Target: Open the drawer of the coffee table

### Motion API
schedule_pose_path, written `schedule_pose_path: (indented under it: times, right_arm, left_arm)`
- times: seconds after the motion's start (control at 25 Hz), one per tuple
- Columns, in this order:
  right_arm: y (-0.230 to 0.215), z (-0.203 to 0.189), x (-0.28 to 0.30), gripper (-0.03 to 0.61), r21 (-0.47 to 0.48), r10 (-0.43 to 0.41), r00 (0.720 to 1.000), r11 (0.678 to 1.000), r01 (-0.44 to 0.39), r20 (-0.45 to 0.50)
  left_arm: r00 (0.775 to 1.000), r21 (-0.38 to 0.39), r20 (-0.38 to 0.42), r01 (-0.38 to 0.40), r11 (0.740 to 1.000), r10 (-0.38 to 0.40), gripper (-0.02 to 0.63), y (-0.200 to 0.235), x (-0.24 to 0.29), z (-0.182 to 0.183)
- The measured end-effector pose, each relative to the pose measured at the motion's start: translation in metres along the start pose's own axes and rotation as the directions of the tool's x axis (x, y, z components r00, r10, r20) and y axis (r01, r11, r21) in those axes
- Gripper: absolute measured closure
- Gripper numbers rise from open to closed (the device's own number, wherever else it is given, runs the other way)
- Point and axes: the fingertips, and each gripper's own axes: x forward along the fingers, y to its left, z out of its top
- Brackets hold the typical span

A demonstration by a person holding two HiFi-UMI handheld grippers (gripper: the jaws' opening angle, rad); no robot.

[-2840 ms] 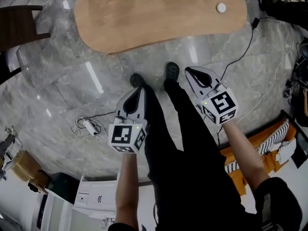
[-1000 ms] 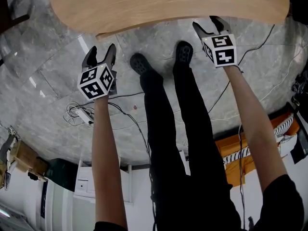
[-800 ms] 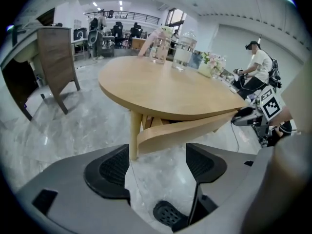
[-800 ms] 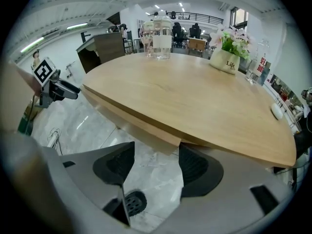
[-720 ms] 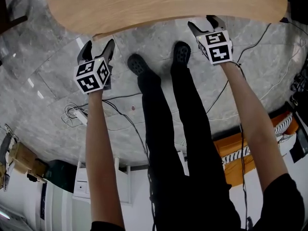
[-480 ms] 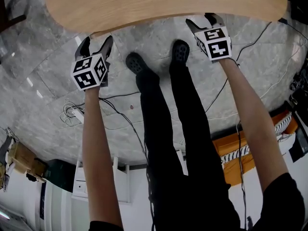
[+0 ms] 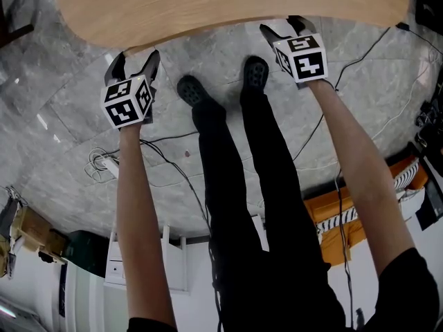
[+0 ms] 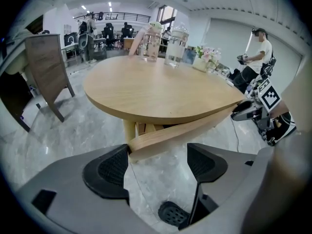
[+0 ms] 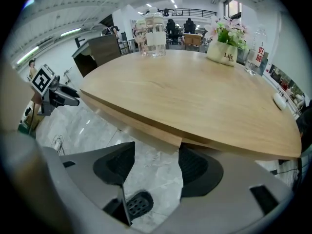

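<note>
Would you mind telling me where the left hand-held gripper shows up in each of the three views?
Head view: left hand-held gripper at upper left, by the wooden table's edge.
Left gripper view: bottom centre, jaws opening, nothing gripped between them.
Right gripper view: small, at the far left.
Shared landmark: the wooden table.

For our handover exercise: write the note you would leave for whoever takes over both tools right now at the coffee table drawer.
Left tool: jaws opening, nothing gripped; the end of the drawer front sits by one pad.
Right tool: open, empty, at the front's other end.
Coffee table: both tools at its near edge.
Done: approach. To do: grip the front, pull the drawer out.
</note>
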Motion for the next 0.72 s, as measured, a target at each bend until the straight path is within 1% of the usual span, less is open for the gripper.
schedule_pose_path:
  times: [0.12,0.24,0.52,0.72]
  right_arm:
    - [0.001,-0.002,-0.002,0.335,-0.003,-0.003,1.000,1.000,0.003,-0.012]
    - [0.003,-0.004,-0.004,0.336,0.009,0.001,1.000,1.000,-0.001,-0.017]
    - [0.013,-0.021,-0.013,0.336,0.022,0.001,1.000,1.000,-0.001,-0.029]
    - [0.019,-0.033,-0.019,0.336,0.048,0.012,0.999,0.999,-0.009,-0.046]
  left_arm:
    - [1.000,0.003,-0.012,-0.007,1.000,0.007,0.242,0.000,0.000,0.001]
    - [1.000,-0.013,-0.005,-0.020,1.000,0.020,0.242,0.000,-0.002,0.001]
    - [0.999,-0.006,-0.027,-0.026,1.000,0.026,0.238,-0.007,-0.012,-0.015]
    - [0.998,-0.011,-0.048,-0.051,0.999,0.050,0.238,-0.014,-0.019,-0.028]
